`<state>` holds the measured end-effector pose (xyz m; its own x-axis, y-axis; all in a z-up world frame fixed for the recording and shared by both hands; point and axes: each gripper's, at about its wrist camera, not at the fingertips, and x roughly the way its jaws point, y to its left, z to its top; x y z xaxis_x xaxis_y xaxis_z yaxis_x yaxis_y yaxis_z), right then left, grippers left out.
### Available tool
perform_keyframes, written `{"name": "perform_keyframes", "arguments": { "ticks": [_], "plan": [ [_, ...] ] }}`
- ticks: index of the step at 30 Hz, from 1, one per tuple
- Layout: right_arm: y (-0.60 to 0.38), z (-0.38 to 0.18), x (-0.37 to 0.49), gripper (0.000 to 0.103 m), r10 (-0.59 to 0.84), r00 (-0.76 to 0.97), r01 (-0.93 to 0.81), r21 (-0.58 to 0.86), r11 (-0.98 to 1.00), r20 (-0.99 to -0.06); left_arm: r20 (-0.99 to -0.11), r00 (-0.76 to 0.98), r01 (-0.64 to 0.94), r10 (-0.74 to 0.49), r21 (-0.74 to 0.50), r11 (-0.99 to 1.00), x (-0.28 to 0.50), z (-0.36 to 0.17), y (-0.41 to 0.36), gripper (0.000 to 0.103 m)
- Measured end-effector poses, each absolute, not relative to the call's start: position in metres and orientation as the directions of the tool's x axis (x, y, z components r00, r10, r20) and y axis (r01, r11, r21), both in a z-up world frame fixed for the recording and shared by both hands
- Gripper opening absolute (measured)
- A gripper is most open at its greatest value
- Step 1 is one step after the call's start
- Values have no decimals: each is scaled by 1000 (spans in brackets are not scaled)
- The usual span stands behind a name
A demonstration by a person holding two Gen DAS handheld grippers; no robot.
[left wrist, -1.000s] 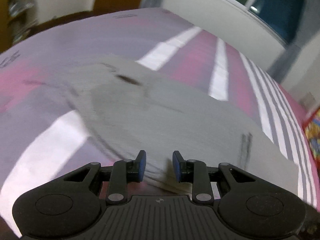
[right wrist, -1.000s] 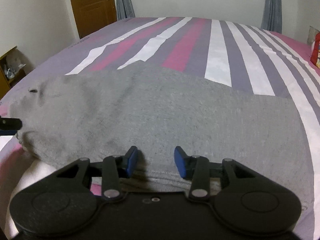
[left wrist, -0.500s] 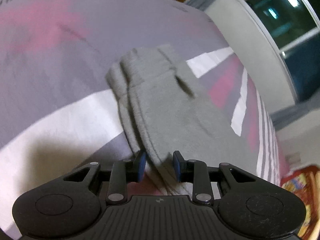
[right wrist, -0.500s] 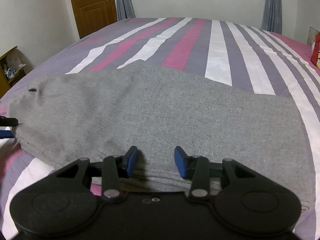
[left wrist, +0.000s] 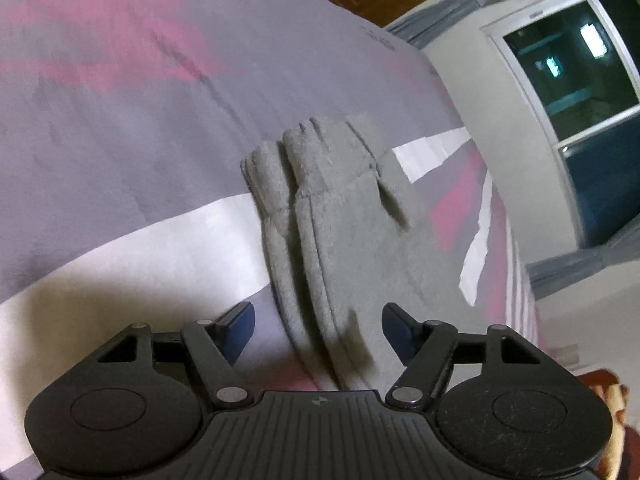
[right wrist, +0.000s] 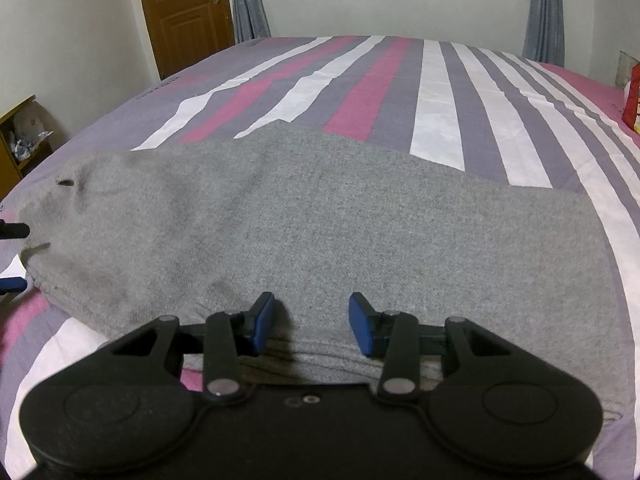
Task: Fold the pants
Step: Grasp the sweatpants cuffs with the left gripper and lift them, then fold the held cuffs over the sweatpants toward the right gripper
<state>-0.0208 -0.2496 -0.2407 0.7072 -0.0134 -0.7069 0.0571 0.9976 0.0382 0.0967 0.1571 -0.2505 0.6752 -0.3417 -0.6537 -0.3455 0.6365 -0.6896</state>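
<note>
Grey fleece pants [right wrist: 320,224] lie folded lengthwise across the striped bed, legs stacked. In the left wrist view the cuff end [left wrist: 320,184] of the pants points away from me. My left gripper [left wrist: 318,330] is open, its blue fingers spread on either side of the pants' layered edge. My right gripper [right wrist: 311,326] is open, low over the near edge of the pants at mid length, touching nothing. The left gripper's fingertips [right wrist: 14,231] show at the far left of the right wrist view, beside the pants' end.
The bed [right wrist: 436,92] has a purple, pink and white striped sheet. A brown door [right wrist: 184,12] and grey curtains stand at the back. A low shelf [right wrist: 20,140] is at the left. A red patterned object [right wrist: 632,100] lies at the right bed edge.
My left gripper has opened wide and turned to face along the pants' end. My right gripper has stayed still and open.
</note>
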Motion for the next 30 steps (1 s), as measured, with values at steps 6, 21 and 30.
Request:
{"name": "perform_keyframes", "arguments": {
  "ticks": [6, 21, 30],
  "plan": [
    [-250, -241, -22, 41, -12, 709, 57, 40, 998, -706, -612, 695, -328, -377, -737, 591, 114, -269, 150, 50],
    [-251, -221, 1, 42, -42, 727, 68, 11, 998, -685, -569, 722, -288, -394, -764, 577, 154, -279, 134, 17],
    [-246, -243, 29, 47, -103, 687, 74, -72, 995, -719, -517, 772, -14, -370, -596, 803, 156, -196, 100, 15]
  ]
}}
